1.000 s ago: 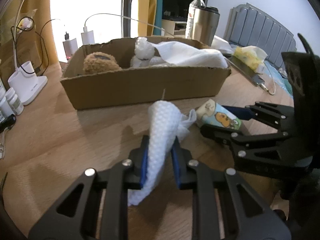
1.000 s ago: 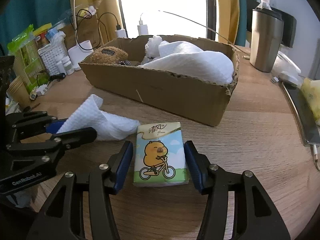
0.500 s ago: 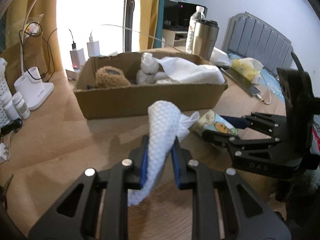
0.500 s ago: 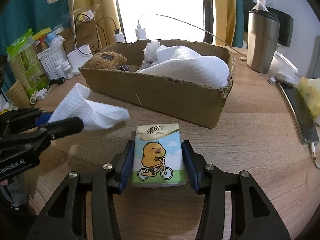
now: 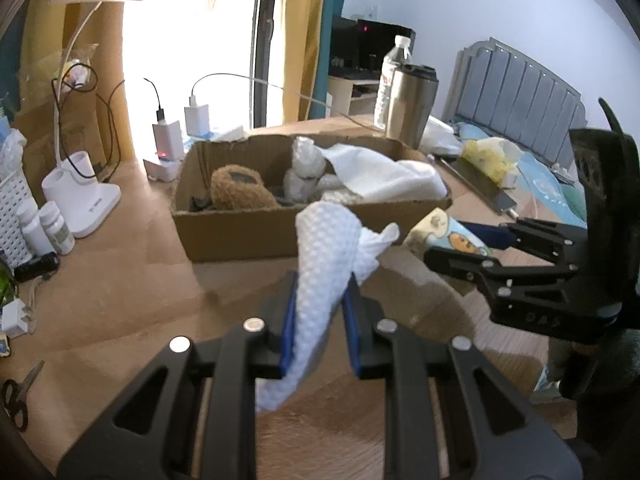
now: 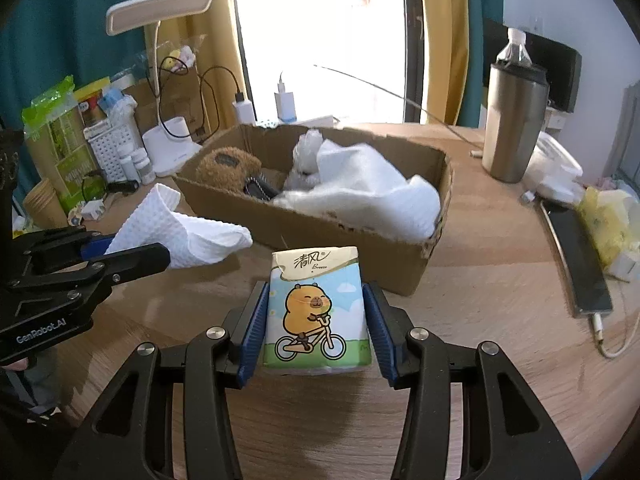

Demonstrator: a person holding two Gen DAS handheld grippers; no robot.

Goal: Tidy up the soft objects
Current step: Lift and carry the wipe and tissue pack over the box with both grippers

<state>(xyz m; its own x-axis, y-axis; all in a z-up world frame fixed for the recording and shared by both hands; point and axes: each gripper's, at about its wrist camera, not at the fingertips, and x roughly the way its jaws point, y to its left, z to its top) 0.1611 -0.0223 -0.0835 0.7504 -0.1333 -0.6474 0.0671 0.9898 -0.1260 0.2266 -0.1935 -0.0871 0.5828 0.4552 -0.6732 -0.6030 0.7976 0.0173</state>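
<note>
My left gripper [image 5: 318, 304] is shut on a white waffle-textured cloth [image 5: 326, 256] and holds it above the wooden table, in front of the cardboard box [image 5: 248, 236]. My right gripper [image 6: 316, 312] is shut on a tissue pack [image 6: 316, 308] printed with a capybara on a bicycle, lifted off the table near the box [image 6: 360, 248]. The box holds a brown plush [image 6: 228, 168], a white wrapped bundle [image 6: 306, 152] and a white towel [image 6: 368, 192]. The left gripper with the cloth [image 6: 180, 232] shows at left in the right wrist view.
A steel tumbler [image 6: 512, 128] and water bottle stand behind the box at right. A phone on a cable [image 6: 580, 256] and a yellow bag [image 6: 608, 220] lie at right. A desk lamp [image 5: 80, 188], chargers, pill bottles and scissors [image 5: 18, 396] are at left.
Both grippers have risen and drawn back from the table with their loads. The cloth and the tissue pack now hang higher, and the box looks lower and farther.
</note>
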